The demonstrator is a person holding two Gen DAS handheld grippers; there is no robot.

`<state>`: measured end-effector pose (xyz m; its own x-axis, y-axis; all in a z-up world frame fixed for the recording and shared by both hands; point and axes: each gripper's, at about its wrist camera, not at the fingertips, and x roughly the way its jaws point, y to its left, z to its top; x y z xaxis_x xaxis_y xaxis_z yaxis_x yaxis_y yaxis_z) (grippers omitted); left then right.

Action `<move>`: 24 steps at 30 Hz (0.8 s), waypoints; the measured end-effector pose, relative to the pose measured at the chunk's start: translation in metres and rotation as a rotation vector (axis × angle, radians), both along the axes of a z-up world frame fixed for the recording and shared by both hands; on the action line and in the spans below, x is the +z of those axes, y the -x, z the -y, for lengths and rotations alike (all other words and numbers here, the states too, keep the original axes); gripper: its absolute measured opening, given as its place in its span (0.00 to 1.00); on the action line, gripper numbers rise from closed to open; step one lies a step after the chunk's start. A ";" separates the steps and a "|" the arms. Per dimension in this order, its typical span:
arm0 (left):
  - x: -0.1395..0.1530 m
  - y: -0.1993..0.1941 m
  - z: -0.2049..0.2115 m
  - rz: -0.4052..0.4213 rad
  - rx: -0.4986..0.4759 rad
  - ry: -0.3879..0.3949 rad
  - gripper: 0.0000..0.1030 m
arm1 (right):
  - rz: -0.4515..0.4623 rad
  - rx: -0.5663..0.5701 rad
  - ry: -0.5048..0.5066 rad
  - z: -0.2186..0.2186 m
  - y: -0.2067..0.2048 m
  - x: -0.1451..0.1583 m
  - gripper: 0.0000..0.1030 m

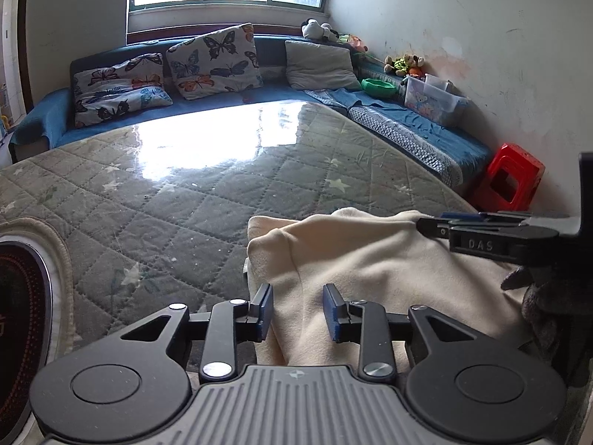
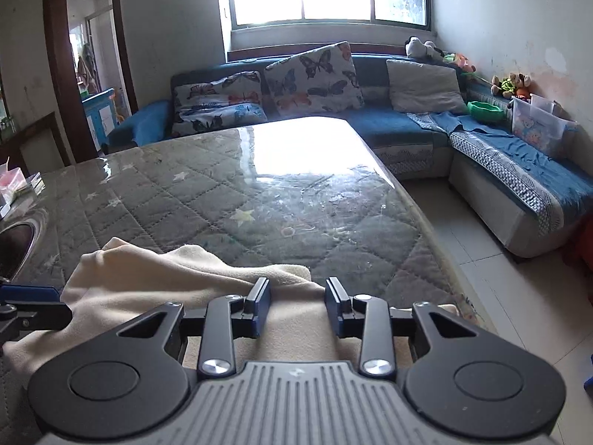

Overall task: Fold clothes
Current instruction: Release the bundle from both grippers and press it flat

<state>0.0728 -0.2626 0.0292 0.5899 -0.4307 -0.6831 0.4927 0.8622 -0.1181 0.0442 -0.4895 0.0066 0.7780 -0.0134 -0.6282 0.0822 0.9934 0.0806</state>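
Observation:
A cream fleece garment (image 1: 370, 259) lies crumpled at the near edge of the quilted table (image 1: 185, 193); it also shows in the right wrist view (image 2: 166, 282). My left gripper (image 1: 298, 311) is open, its jaws apart just above the garment's left part. My right gripper (image 2: 298, 306) is open over the garment's right edge. The right gripper also shows side-on at the right of the left wrist view (image 1: 430, 224). The left gripper's blue fingertip (image 2: 29, 293) pokes in at the left of the right wrist view.
The table (image 2: 296, 204) has a glossy cover with window glare. A round dark appliance (image 1: 18, 319) sits at its left edge. A blue corner sofa (image 2: 500, 155) with cushions lies behind, and a red stool (image 1: 509, 181) and tiled floor (image 2: 474, 244) to the right.

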 end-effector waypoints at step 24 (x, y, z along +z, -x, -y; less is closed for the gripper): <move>-0.004 0.023 -0.014 0.039 -0.018 -0.041 0.44 | 0.030 0.204 0.057 -0.049 0.074 0.021 0.45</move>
